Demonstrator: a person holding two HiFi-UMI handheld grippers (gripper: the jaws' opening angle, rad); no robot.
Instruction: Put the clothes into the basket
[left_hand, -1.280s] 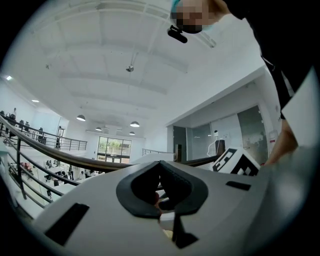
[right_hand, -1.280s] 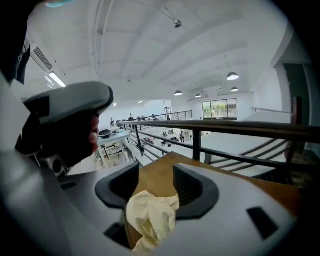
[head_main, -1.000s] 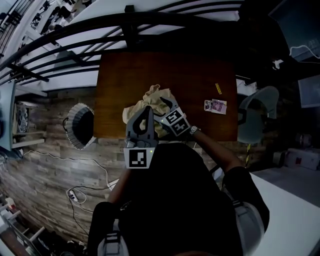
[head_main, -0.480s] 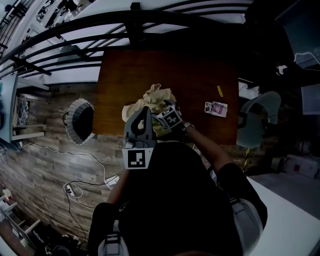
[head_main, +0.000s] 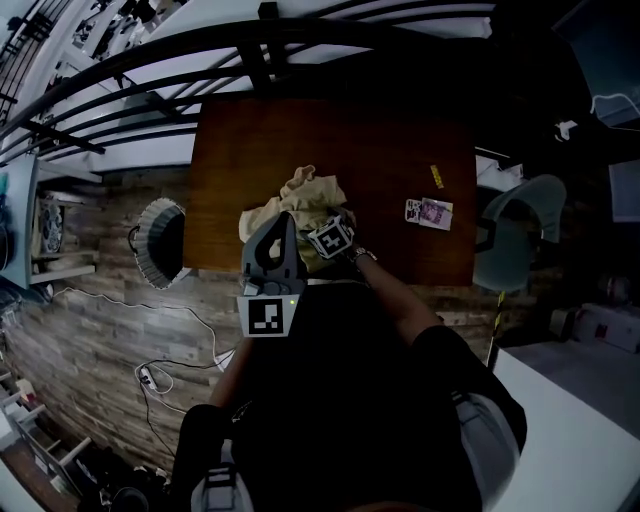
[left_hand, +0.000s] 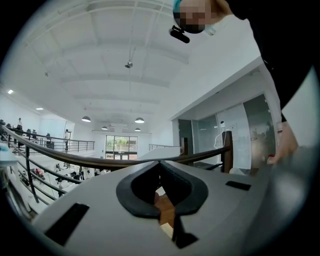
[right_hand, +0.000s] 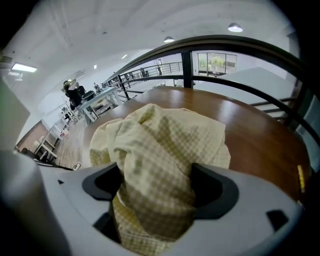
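A crumpled yellow checked cloth (head_main: 310, 190) lies on the brown wooden table (head_main: 380, 140) near its front edge. My right gripper (head_main: 314, 218) points steeply down into this pile. In the right gripper view the cloth (right_hand: 160, 145) bulges up between the two fingers of the right gripper (right_hand: 157, 185), whose jaws have just been opening and stand wide apart. My left gripper (head_main: 283, 220) is held level above the table's front edge, beside the pile. In the left gripper view its (left_hand: 160, 164) tips meet, with nothing held. The round basket (head_main: 160, 245) stands on the floor left of the table.
A small printed card (head_main: 430, 211) and a thin yellow item (head_main: 436, 176) lie on the table's right part. A pale chair (head_main: 515, 235) stands right of the table. A dark railing (head_main: 300, 40) runs behind it. A power strip with its cable (head_main: 150, 378) lies on the floor.
My right gripper has come down onto the cloth pile, and the cloth now sits between its fingers. The left gripper has hardly moved.
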